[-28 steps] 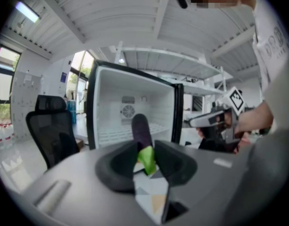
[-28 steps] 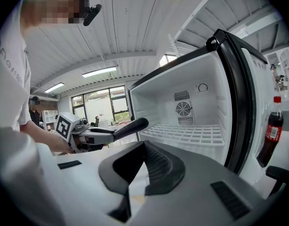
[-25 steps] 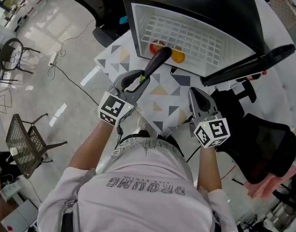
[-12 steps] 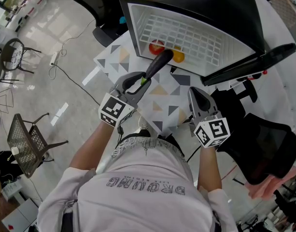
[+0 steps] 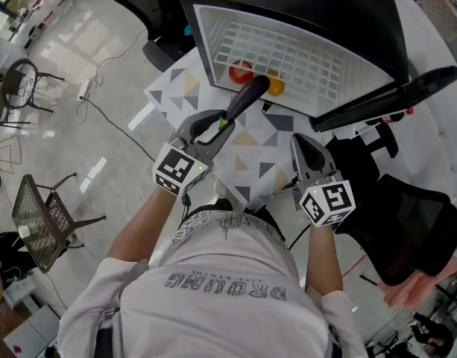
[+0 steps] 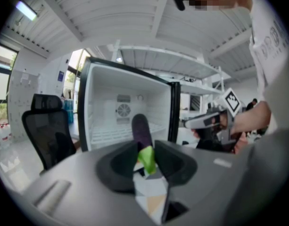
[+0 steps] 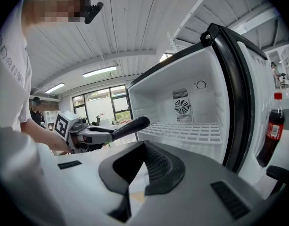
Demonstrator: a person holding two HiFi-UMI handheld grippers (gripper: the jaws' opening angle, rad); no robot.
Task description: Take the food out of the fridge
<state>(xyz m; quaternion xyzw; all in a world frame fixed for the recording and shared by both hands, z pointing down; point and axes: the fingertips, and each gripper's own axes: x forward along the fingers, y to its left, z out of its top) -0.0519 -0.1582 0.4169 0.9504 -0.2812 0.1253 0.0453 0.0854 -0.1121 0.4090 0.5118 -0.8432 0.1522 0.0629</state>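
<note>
One long dark-purple eggplant (image 5: 244, 97), green-stemmed, sits clamped in the left gripper (image 5: 221, 125).

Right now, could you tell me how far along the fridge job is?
Done: the fridge door stands open. In hand: the left gripper clamps the eggplant before the opening. Left: a red tomato and an orange fruit inside; right gripper empty.

The fridge (image 5: 303, 51) and table (image 5: 247, 162) are viewed steeply from above the head. Each gripper view is aimed almost level along its own jaws, close in — the fridge's white interior is shared by all three. The right hand-held gripper (image 6: 189, 124) and left hand-held gripper (image 7: 111, 133) are each caught in the other's view.
</note>
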